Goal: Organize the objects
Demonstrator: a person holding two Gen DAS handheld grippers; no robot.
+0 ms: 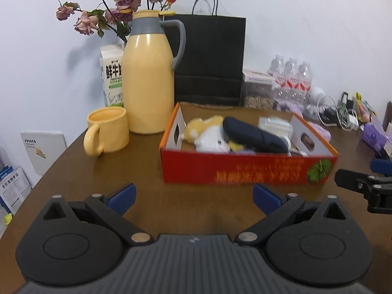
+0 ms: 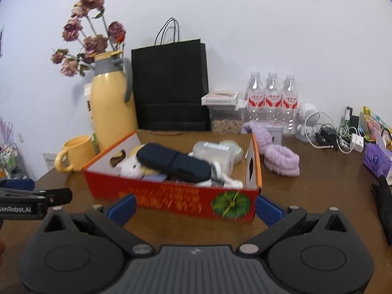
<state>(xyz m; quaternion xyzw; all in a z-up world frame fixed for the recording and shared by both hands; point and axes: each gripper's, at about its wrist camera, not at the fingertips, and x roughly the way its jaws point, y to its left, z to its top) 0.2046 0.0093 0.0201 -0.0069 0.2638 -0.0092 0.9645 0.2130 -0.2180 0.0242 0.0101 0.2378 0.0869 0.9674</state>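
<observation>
A red cardboard box [image 1: 235, 169] [image 2: 171, 198] stands on the brown table, holding a plush toy [image 1: 208, 132], a dark blue pouch [image 1: 254, 134] [image 2: 174, 164], a clear plastic container [image 2: 215, 153] and other small items. My left gripper [image 1: 193, 198] is open and empty, in front of the box. My right gripper [image 2: 194, 208] is open and empty, close to the box's front wall. A purple headband [image 2: 279, 156] lies on the table right of the box.
A yellow mug [image 1: 107, 131] [image 2: 73, 154], yellow thermos [image 1: 149, 78] [image 2: 110, 105], milk carton [image 1: 111, 76] and dried roses stand at the left. A black paper bag [image 1: 210, 58] [image 2: 171, 85], water bottles [image 2: 272, 98], cables [image 2: 330, 134] and purple packet [image 2: 377, 159] line the back and right.
</observation>
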